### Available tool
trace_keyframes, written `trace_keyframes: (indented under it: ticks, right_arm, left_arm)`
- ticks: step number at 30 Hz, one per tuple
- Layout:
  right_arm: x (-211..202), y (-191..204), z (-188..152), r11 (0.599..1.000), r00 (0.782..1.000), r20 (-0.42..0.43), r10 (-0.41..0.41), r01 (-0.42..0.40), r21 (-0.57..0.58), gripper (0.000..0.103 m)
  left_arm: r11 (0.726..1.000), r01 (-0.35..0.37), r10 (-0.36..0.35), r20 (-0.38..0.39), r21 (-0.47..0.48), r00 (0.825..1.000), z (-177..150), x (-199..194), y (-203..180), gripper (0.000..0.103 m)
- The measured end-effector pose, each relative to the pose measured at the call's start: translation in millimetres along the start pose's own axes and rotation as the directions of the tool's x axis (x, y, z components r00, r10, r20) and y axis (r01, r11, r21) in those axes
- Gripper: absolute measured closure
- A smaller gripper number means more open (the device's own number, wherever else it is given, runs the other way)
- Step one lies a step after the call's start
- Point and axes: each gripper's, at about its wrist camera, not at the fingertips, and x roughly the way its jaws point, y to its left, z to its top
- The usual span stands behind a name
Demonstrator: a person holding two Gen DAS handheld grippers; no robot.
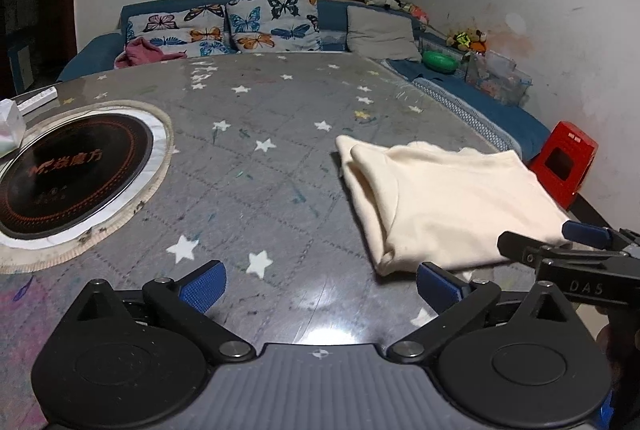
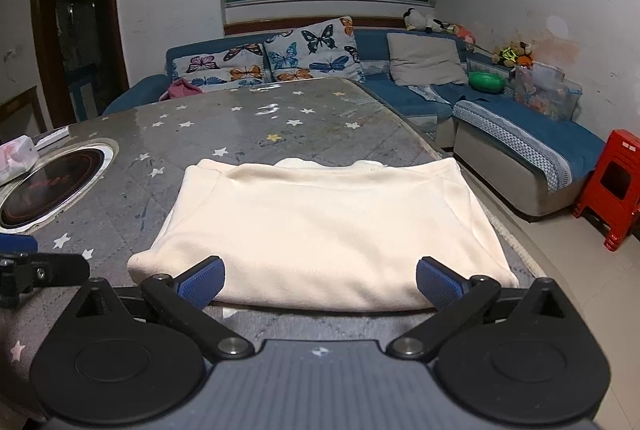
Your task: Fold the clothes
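A cream garment (image 2: 320, 226) lies folded into a flat rectangle near the right edge of the grey star-patterned table (image 2: 240, 126). My right gripper (image 2: 320, 284) is open and empty, its blue pads at the garment's near edge, one on each side. In the left wrist view the garment (image 1: 452, 202) lies ahead to the right. My left gripper (image 1: 320, 286) is open and empty over bare table, left of the garment. The right gripper shows in the left wrist view (image 1: 576, 242) at the garment's near right corner.
A round black induction cooker (image 1: 68, 170) is set into the table at the left, with a tissue pack (image 2: 18, 158) beside it. A blue sofa (image 2: 420, 98) with butterfly cushions stands behind the table. A red stool (image 2: 616, 186) stands on the floor at the right.
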Motion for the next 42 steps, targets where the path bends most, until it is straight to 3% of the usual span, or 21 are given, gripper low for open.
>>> trace_keyframes:
  ticks: [42]
  right_arm:
    - [-22.6, 12.2, -16.7, 1.0, 1.0, -0.001, -0.005, 0.005, 0.0, 0.0]
  left_arm:
    - [0.998, -0.045, 0.045, -0.005, 0.033, 0.999, -23.3, -22.7, -6.7, 0.0]
